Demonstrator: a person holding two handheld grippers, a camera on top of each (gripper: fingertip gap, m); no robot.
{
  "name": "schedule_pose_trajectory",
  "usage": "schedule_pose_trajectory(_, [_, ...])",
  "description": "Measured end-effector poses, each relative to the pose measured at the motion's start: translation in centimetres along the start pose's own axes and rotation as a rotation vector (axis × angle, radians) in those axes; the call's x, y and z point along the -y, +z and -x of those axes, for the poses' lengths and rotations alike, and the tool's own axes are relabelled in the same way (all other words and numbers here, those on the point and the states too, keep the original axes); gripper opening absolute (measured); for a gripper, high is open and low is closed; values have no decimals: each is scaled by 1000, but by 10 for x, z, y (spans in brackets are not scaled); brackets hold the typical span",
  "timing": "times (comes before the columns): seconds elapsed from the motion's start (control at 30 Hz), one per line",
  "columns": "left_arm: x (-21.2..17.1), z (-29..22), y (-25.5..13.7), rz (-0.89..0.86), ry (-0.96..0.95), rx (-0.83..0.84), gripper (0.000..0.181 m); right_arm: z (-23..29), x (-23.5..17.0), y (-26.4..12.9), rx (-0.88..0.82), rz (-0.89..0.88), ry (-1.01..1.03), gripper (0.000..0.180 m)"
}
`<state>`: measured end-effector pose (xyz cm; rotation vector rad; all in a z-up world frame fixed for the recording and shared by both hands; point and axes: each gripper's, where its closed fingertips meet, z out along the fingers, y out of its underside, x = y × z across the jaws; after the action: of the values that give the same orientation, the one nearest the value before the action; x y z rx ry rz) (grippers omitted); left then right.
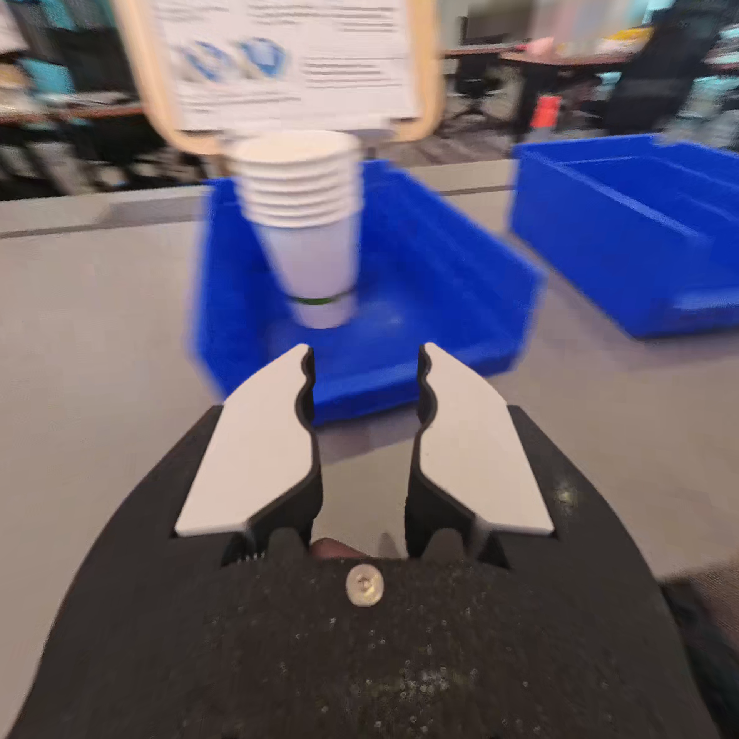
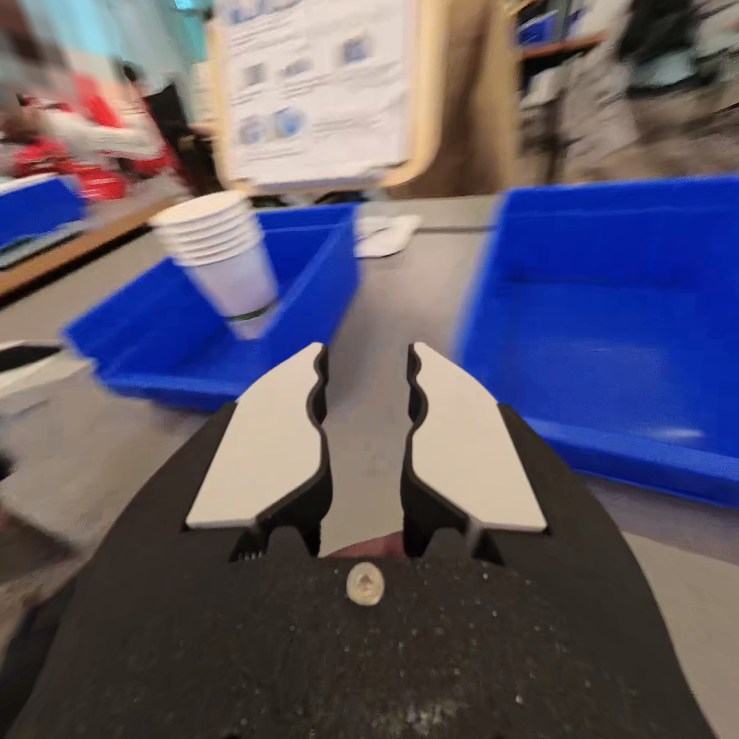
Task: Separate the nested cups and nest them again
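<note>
A stack of several nested white paper cups (image 1: 306, 224) stands upright in a blue bin (image 1: 432, 304) on the grey table. My left gripper (image 1: 364, 352) is open and empty, just in front of that bin's low front edge and short of the stack. In the right wrist view the same stack (image 2: 224, 260) stands in the left blue bin (image 2: 168, 344), to the upper left. My right gripper (image 2: 368, 350) is open and empty, above the table between the two bins. Both views are blurred.
A second blue bin (image 1: 640, 240) sits to the right, also shown in the right wrist view (image 2: 600, 320). A wood-framed board with papers (image 1: 280, 60) stands behind the bins. A white flat object (image 2: 384, 238) lies on the table beyond them. People and desks fill the background.
</note>
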<state>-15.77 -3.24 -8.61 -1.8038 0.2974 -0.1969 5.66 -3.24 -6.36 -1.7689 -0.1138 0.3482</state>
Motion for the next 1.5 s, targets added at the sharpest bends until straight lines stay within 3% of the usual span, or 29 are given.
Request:
schedule_pose_trajectory(0.1, [-4, 78, 3, 26, -23, 201, 55, 76, -41, 50, 147, 138, 51, 38])
schedule_pose_trajectory(0.17, [-9, 101, 14, 48, -96, 219, 59, 86, -46, 73, 102, 133, 95, 36])
schedule_pose_trajectory(0.37, [-24, 95, 61, 93, -182, 146, 45, 81, -56, 121, -25, 179, 33, 38])
schedule_pose_trajectory(0.43, [-26, 95, 67, 112, -207, 158, 22, 70, -55, 125, -87, 171, 47, 13])
schedule_pose_trajectory(0.5, [-23, 100, 70, 136, -227, 159, 3, 60, -53, 125, -130, 161, 101, 5])
schedule_pose_trajectory(0.7, [-2, 129, 49, 119, -124, 212, 2, 99, -51, 127, -157, 119, 217, 3])
schedule_pose_trajectory(1.03, [-14, 278, 4, 153, -142, 287, 2, 247, -51, 182, -82, 150, 89, 5])
schedule_pose_trajectory(1.2, [-29, 345, 1, 151, -164, 259, 2, 308, -55, 207, -71, 128, 10, 8])
schedule_pose_trajectory(1.5, [-44, 375, 19, 184, -135, 201, 2, 324, -77, 226, -40, 182, 67, 13])
